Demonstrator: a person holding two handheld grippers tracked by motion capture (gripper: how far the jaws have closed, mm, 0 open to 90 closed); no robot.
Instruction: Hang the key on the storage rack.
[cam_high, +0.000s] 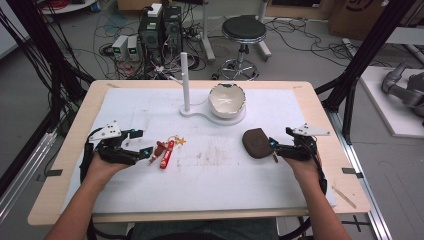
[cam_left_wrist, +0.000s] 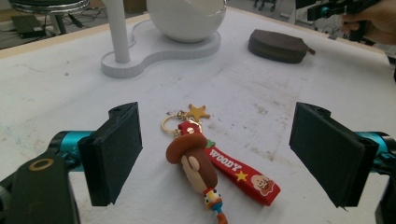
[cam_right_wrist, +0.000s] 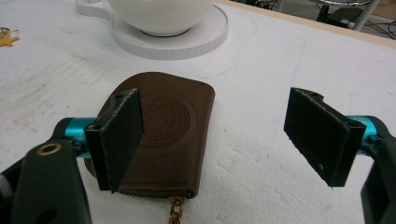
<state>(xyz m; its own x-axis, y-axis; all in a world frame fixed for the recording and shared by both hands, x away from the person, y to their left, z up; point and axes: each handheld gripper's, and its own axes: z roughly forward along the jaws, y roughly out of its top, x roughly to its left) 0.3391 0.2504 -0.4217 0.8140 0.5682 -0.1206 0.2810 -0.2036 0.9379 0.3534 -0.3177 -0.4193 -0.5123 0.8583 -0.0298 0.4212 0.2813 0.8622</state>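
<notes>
"WOODY" in white on red keychain strap (cam_left_wrist: 243, 177), round embossed stamp on brown pouch (cam_right_wrist: 163, 135) (wording unreadable)

Matt brown leather pouch (cam_right_wrist: 163, 135), glossy white bowl (cam_high: 227, 99), rubbery red keychain (cam_left_wrist: 219, 170)

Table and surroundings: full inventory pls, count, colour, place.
Keychain: 1, red strap, brown figure, gold star; table left, between left tool's open jaws.
Pouch: 1, brown, zippered; table right, ahead of right tool.
Bowl: 1, white; on stand, far centre.
Stand: 1, white, upright post and flat base; far centre.
Mat: 1, white; covers tabletop.
Stool: 1, black seat; floor beyond table.
Computer boxes: several, dark; floor, far left.
Left tool: 1, black; open.
Right tool: 1, black; open.
Hands: 2, bottom edge.
</notes>
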